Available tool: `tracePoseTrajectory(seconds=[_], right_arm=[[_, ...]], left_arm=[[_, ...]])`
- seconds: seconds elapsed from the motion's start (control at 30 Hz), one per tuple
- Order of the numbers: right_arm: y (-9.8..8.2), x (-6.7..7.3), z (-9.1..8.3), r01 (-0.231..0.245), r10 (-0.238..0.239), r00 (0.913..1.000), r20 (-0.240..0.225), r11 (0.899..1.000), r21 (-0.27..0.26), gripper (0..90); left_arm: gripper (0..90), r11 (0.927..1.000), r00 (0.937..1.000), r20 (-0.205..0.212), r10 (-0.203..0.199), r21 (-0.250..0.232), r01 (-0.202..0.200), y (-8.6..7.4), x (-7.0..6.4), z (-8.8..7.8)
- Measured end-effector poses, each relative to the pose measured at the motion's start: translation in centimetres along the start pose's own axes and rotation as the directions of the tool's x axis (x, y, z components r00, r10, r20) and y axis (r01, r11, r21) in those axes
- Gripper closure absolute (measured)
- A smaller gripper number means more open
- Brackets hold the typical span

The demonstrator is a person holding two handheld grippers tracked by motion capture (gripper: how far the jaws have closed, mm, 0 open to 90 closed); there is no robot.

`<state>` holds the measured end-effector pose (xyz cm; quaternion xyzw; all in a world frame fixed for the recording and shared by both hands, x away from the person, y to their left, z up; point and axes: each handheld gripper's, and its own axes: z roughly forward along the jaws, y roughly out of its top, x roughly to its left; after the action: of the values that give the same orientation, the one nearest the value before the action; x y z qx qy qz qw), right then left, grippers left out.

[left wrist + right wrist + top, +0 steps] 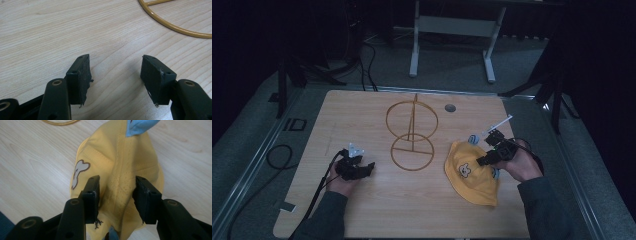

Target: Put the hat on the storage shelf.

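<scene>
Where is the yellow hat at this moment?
In the high view the yellow hat lies on the table's right side, beside the gold wire stand, under the right gripper.

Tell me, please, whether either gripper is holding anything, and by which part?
Nothing is gripped. The right gripper straddles a raised fold in the yellow fabric bucket hat, jaws apart and not pressing. The left gripper is open over the bare wooden table.
</scene>
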<state>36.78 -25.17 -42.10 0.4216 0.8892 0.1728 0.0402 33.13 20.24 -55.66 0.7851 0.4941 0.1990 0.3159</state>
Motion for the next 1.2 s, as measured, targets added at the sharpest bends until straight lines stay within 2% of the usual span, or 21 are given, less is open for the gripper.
tracePoseTrajectory(seconds=[0.07, 0.17, 0.23, 0.47, 0.73, 0.93, 1.07, 1.2], right_arm=[[0.1, -0.2, 0.2, -0.008, 0.008, 0.9998, -0.019, 1.0, 0.018, 61.1], [0.4, -0.4, 0.5, 0.004, -0.003, 0.9992, -0.04, 0.999, 0.044, 72.4], [0.6, -0.3, 0.6, 0.009, -0.007, 0.9994, -0.034, 0.998, 0.063, 77.5], [0.9, -0.1, 0.0, 0.049, -0.048, 0.9988, -0.006, 0.996, 0.069, 81.0], [1.2, -0.3, -1.2, 0.061, -0.061, 0.9981, 0.012, 0.998, -0.003, 81.5], [1.3, -0.7, -2.1, 0.041, -0.04, 0.999, 0.019, 0.997, -0.06, 81.6], [1.2, -0.9, -2.9, 0.038, -0.035, 0.999, 0.028, 0.993, -0.111, 81.6], [1.1, -1.1, -3.6, 0.04, -0.036, 0.9989, 0.029, 0.984, -0.171, 81.7]], left_arm=[[41.5, 1.0, 1.0, 0.001, 0.001, 0.001, -0.001, 0.0, 0.0, 0.0], [41.5, 1.0, 1.0, 0.0, 0.0, 0.001, 0.0, 0.0, 0.0, 0.0], [41.5, 1.0, 1.0, 0.001, 0.0, 0.0, 0.0, 0.0, 0.0, 0.0], [41.5, 1.0, 1.0, 0.001, 0.001, 0.001, -0.001, 0.0, 0.0, 0.0], [41.5, 1.0, 1.0, 0.0, 0.001, 0.001, -0.001, 0.0, 0.0, 0.0], [41.5, 1.0, 1.0, 0.001, -0.001, -0.001, 0.001, 0.0, 0.0, 0.0], [41.5, 1.0, 1.0, 0.001, -0.001, -0.001, 0.001, 0.0, 0.0, 0.0], [41.5, 1.0, 1.0, 0.0, -0.002, -0.001, 0.002, 0.0, 0.0, 0.0]])
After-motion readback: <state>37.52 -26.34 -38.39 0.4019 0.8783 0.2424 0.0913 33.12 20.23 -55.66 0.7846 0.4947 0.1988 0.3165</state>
